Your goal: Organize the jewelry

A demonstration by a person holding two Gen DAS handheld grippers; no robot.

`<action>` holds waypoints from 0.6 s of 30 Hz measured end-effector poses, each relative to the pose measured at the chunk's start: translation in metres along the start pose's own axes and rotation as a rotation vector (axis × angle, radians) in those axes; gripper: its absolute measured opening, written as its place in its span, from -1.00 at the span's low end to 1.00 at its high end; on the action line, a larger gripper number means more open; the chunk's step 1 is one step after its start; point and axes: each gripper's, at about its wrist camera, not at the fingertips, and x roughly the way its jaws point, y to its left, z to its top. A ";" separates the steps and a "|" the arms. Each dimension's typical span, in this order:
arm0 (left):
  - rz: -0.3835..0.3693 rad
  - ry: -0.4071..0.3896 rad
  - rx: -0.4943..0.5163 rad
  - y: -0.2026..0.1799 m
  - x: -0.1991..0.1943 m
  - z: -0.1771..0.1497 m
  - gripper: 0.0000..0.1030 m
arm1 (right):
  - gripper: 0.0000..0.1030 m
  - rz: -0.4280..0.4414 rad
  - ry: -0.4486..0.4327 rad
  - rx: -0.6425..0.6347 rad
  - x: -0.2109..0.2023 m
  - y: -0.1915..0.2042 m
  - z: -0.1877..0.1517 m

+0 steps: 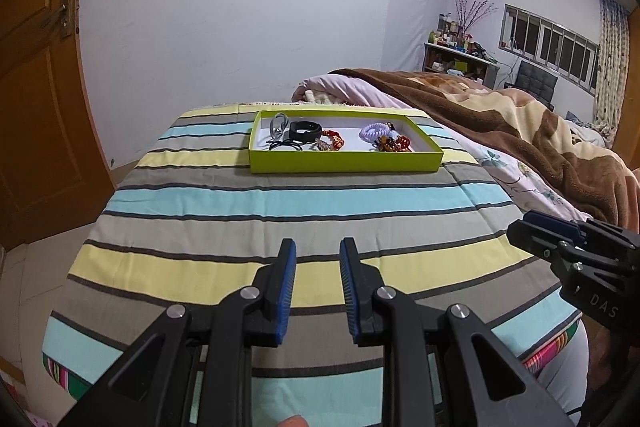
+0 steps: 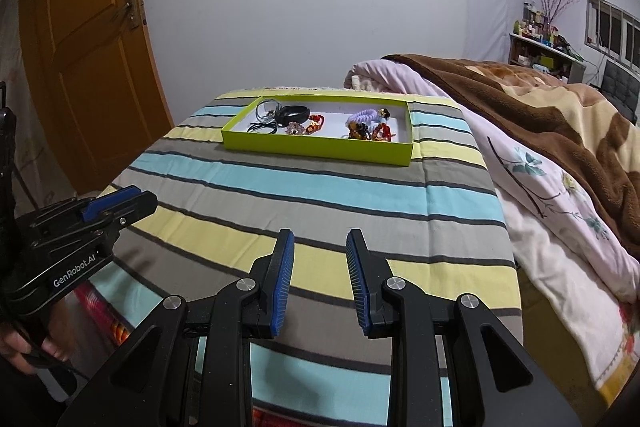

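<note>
the striped tabletop [image 1: 280, 195] carries a green tray [image 1: 344, 163] at its far edge, jewelry [image 1: 332, 139] tangled inside. both grippers, left [image 1: 318, 247] and right [image 2: 320, 239], hang parted and empty (near edge); a careless pinch could drag several pieces.

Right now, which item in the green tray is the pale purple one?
The coiled hair tie in the right half of the green tray. The other pieces are black, clear, or red and brown; the black strap lies in the left half.
</note>
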 end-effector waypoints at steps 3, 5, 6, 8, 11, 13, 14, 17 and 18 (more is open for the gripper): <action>0.008 -0.002 0.002 -0.001 -0.001 -0.002 -0.54 | -0.46 -0.003 -0.003 -0.002 -0.001 0.001 -0.001; 0.007 -0.002 0.002 -0.001 -0.002 -0.002 -0.54 | -0.46 -0.003 -0.004 0.000 -0.002 0.001 -0.001; 0.007 -0.002 0.002 -0.001 -0.002 -0.002 -0.54 | -0.46 -0.003 -0.003 0.000 -0.002 0.001 -0.002; 0.008 -0.001 0.004 -0.002 -0.002 -0.002 -0.54 | -0.46 -0.003 -0.001 0.001 -0.002 0.001 -0.002; 0.009 0.003 0.003 -0.002 -0.001 -0.003 -0.54 | -0.46 -0.003 0.001 0.000 -0.003 0.002 -0.002; 0.010 0.006 0.001 -0.002 0.001 -0.003 -0.54 | -0.46 -0.002 0.001 0.001 -0.003 0.001 -0.002; 0.011 0.006 0.001 -0.002 0.001 -0.003 -0.54 | -0.46 -0.002 0.000 0.000 -0.003 0.001 -0.002; 0.012 0.006 0.003 -0.003 0.001 -0.003 -0.54 | -0.46 -0.003 0.000 0.000 -0.003 0.001 -0.001; 0.012 0.007 0.004 -0.003 0.001 -0.003 -0.54 | -0.46 -0.003 0.000 0.000 -0.003 0.001 -0.001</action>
